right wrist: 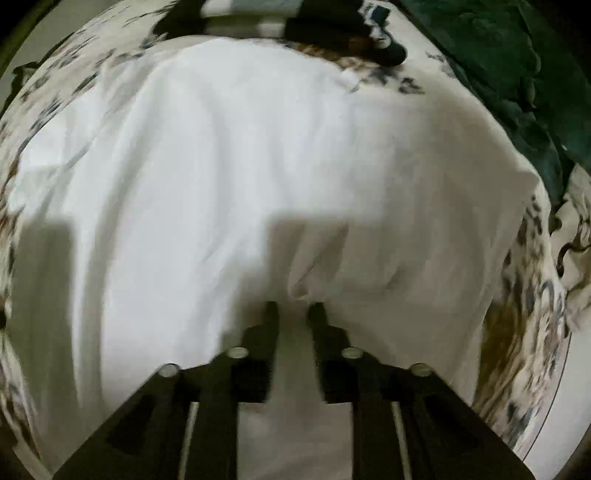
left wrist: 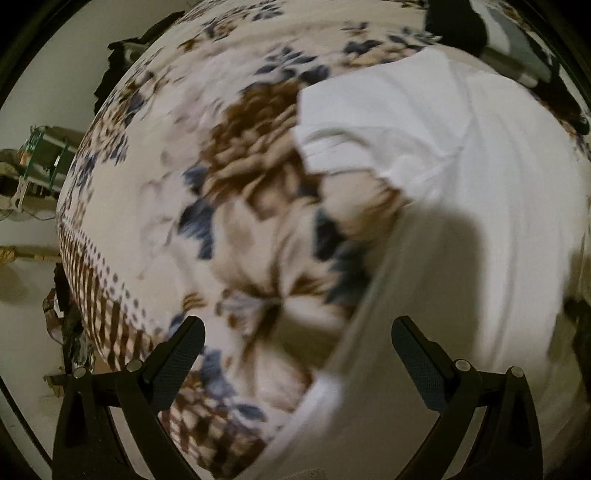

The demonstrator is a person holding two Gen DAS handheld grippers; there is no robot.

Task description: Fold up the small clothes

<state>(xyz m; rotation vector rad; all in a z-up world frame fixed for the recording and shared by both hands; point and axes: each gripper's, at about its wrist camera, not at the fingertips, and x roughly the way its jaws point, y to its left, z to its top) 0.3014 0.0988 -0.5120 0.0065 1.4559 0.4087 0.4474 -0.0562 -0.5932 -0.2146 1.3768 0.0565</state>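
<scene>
A white T-shirt (right wrist: pixel 236 155) lies spread on a floral bedspread (left wrist: pixel 192 192). In the left wrist view the shirt (left wrist: pixel 461 192) fills the right side, with a sleeve pointing left. My left gripper (left wrist: pixel 297 336) is open and empty, its jaws wide apart above the shirt's left edge and the bedspread. My right gripper (right wrist: pixel 293 308) is shut on a fold of the white shirt near its bottom hem; the cloth bunches between the fingertips. Both views are blurred.
Dark and striped clothes (right wrist: pixel 295 22) lie at the far side of the bed. A dark green blanket (right wrist: pixel 498 55) sits at the far right. The bed's left edge (left wrist: pixel 74 236) drops to a pale floor with clutter (left wrist: pixel 40 158).
</scene>
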